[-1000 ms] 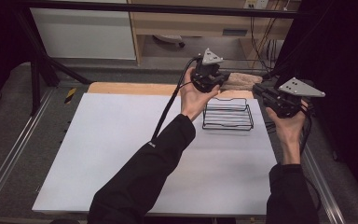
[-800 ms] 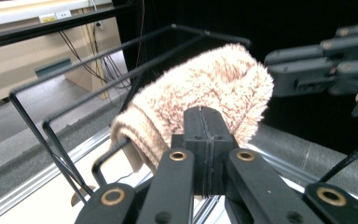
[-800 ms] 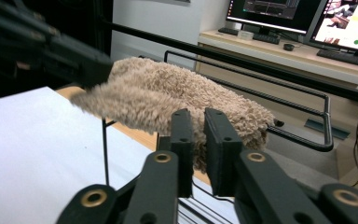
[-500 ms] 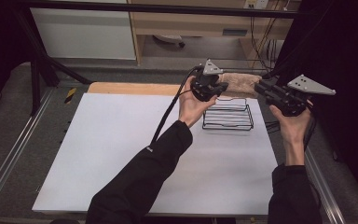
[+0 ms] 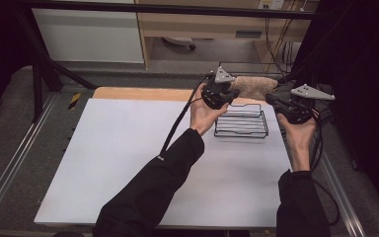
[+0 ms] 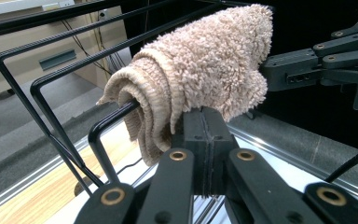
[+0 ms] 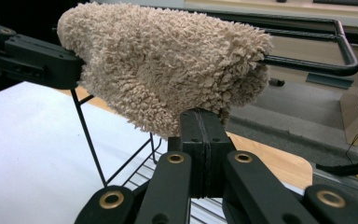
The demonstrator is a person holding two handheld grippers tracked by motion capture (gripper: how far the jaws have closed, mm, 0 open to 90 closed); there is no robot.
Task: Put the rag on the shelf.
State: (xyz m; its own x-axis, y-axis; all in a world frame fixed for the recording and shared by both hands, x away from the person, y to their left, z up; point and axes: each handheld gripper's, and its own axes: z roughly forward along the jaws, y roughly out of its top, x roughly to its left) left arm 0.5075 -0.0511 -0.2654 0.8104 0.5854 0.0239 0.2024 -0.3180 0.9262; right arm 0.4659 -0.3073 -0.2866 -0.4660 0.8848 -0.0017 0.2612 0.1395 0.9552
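- Since a second ago: towel (image 5: 254, 87) carried farther back over the rack's far rail, left gripper (image 5: 220, 92) shifted up and rightward, right gripper (image 5: 292, 105) raised a little.
- Now draped over the top rail of the black wire rack (image 5: 242, 121), at the far right of the white table (image 5: 128, 163), bunched in a thick roll.
- Left gripper (image 6: 204, 140): jaws pressed together on the towel's (image 6: 200, 74) lower edge, next to the rail.
- Right gripper (image 7: 200, 140): jaws likewise pinched shut on the fluffy hem of the towel (image 7: 168, 70), at the opposite end.
- Probably the hanging step: spread the cloth along the rail rather than leave it rolled.
- Draw both ends apart evenly, keeping them level, so no bulge stays mid-rail.
- Lower slowly until the weight hangs equally front and back; otherwise likely to slide off.
- Avoid tugging upward: light rack, apt to tip or skid.
- Release only once the cloth sits settled.
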